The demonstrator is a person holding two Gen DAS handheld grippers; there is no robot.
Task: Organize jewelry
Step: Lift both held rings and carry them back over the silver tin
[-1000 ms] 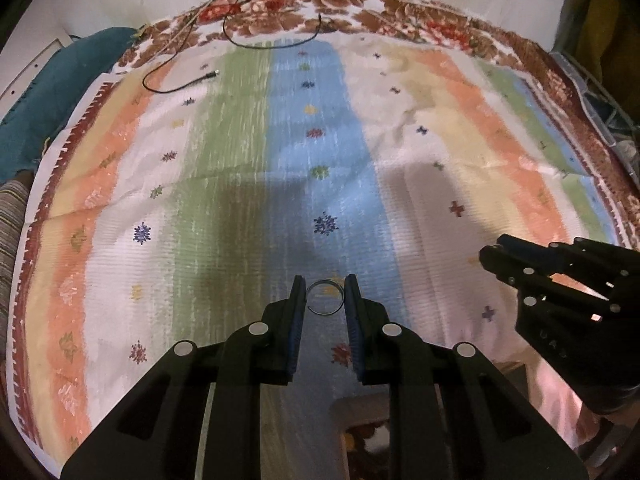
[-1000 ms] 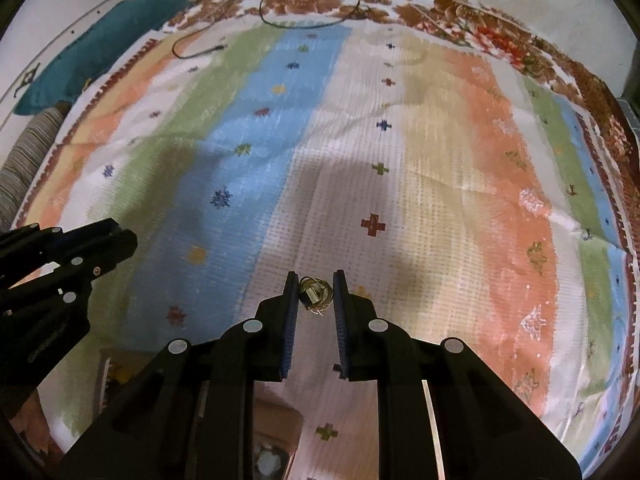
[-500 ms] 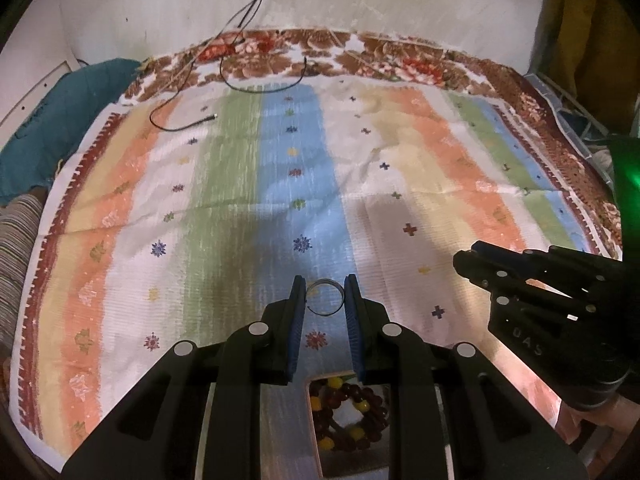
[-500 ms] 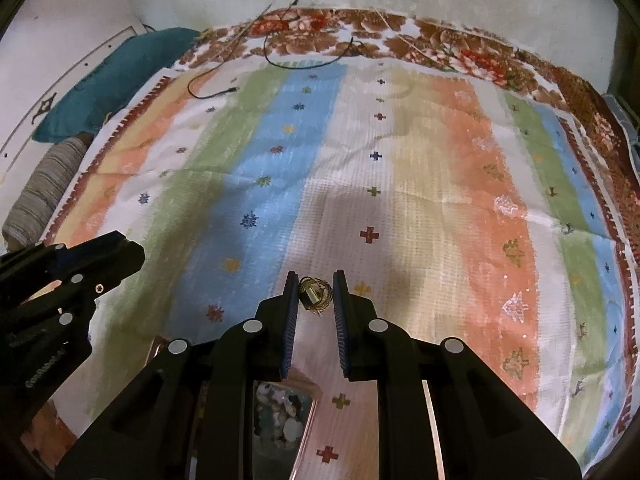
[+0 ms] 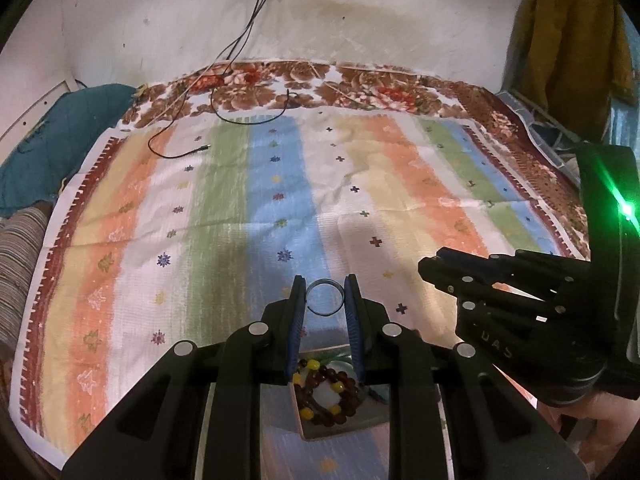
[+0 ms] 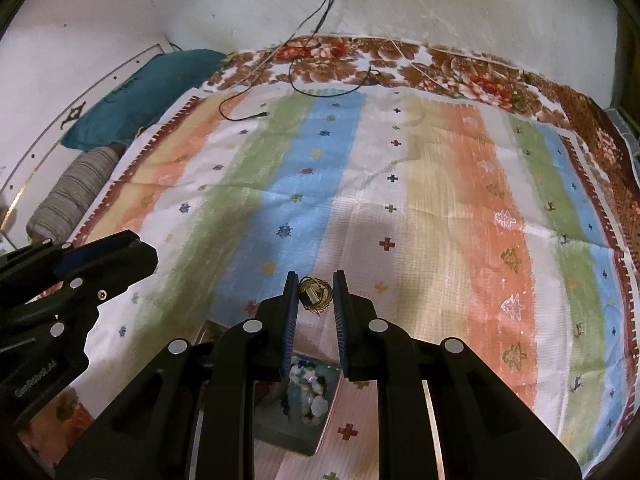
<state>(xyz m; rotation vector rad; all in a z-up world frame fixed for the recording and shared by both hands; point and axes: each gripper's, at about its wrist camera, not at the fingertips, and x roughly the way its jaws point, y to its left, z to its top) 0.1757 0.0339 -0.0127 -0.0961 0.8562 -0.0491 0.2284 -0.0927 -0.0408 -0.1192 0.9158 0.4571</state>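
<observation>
Black hand-held gripper (image 5: 325, 298), blue pads (image 5: 295, 320), silver screws
</observation>
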